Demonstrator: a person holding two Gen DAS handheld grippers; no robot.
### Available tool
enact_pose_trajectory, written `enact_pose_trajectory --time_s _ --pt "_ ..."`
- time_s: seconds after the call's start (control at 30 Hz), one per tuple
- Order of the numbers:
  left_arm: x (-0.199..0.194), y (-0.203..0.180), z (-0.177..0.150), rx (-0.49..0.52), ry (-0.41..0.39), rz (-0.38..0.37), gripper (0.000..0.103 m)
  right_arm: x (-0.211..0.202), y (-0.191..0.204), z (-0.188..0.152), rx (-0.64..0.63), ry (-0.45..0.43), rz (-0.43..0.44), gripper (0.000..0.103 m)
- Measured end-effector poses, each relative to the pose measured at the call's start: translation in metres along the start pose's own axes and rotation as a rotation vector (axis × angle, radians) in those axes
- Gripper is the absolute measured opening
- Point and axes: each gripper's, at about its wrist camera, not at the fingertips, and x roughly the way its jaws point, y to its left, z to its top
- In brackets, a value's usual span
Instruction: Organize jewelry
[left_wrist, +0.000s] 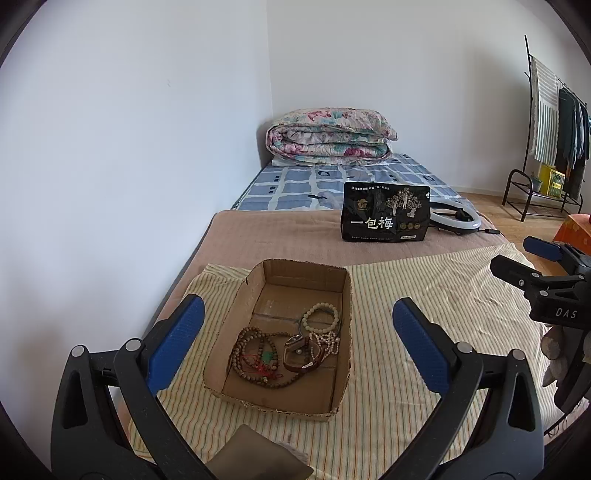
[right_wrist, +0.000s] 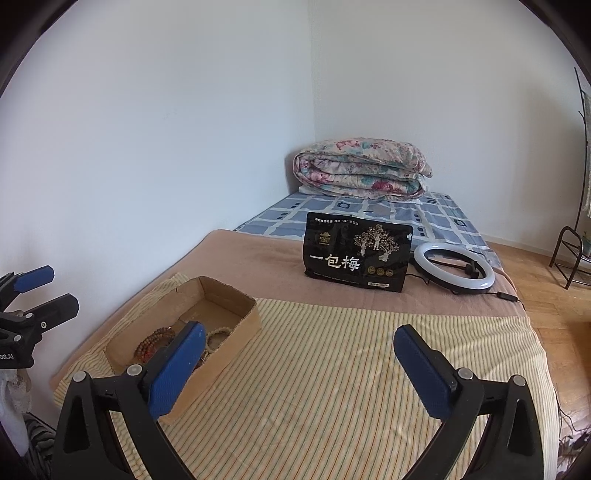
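Note:
A shallow cardboard box sits on a striped cloth on the bed. In it lie a pale bead bracelet, a brown bead necklace with a red cord, a dark bangle and a string of small white beads. My left gripper is open and empty, hovering above the box with a finger on each side. My right gripper is open and empty over the bare striped cloth, to the right of the box. It also shows at the right edge of the left wrist view.
A black snack bag stands on the brown blanket behind the cloth, with a ring light beside it. A folded floral quilt lies at the far end. A wall runs along the left. A clothes rack stands far right.

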Motion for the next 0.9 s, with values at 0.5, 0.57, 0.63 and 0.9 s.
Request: enact_pose_trajectory --time_s 0.5,0.57,0.63,0.9 --pt "0.0018 -0.0027 -0.0013 0.015 0.016 -0.006 0.103 0.0005 -0.0054 -0.0026 0.005 0.01 -0.008 0.103" --pt "0.0024 -0.0024 -0.0014 0.015 0.019 -0.006 0.103 0.001 -0.006 -0.0029 0.005 0.014 -0.007 0.103" --pt "0.0024 -0.0021 -0.0016 0.016 0.018 -0.005 0.103 0.0011 -0.0066 -0.0035 0.007 0.016 -0.008 0.103" --pt "-0.0002 -0.001 -0.0016 0.017 -0.008 0.005 0.103 0.0007 -0.0074 -0.0059 0.007 0.023 -0.01 0.103"
